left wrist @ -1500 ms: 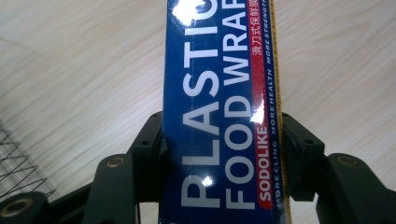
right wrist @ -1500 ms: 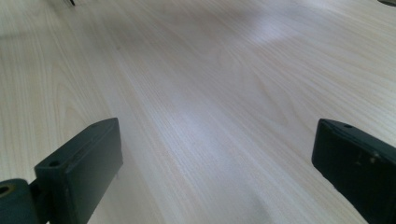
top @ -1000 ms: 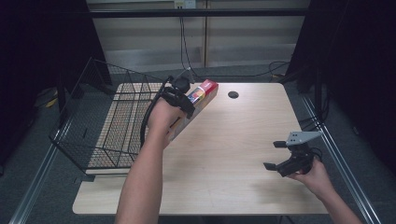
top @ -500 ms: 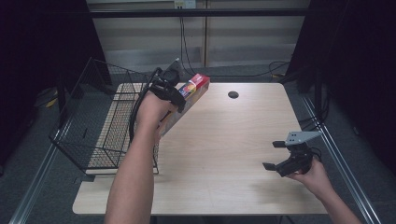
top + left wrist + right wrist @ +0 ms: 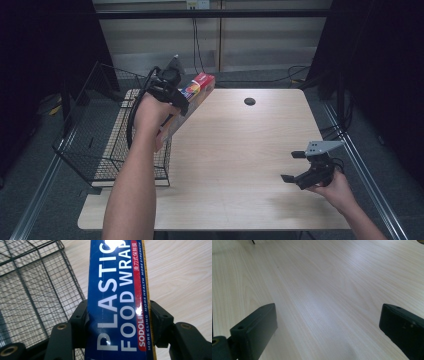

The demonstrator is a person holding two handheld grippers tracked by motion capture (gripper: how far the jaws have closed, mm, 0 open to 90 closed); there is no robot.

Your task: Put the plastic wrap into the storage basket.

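My left gripper (image 5: 175, 95) has its jaws clenched on the long blue plastic food wrap box (image 5: 120, 302), held tilted above the left edge of the pale wooden bench (image 5: 240, 165), beside the black wire basket (image 5: 95, 145). My right gripper (image 5: 300, 167) rests near the right edge, jaws spread wide, grasping nothing.

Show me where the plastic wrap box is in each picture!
High view: plastic wrap box at upper left, clamped in the left gripper above the wire basket.
Left gripper view: box runs up the middle.
Right gripper view: bare tabletop instead.
Shared landmark: the wooden table.
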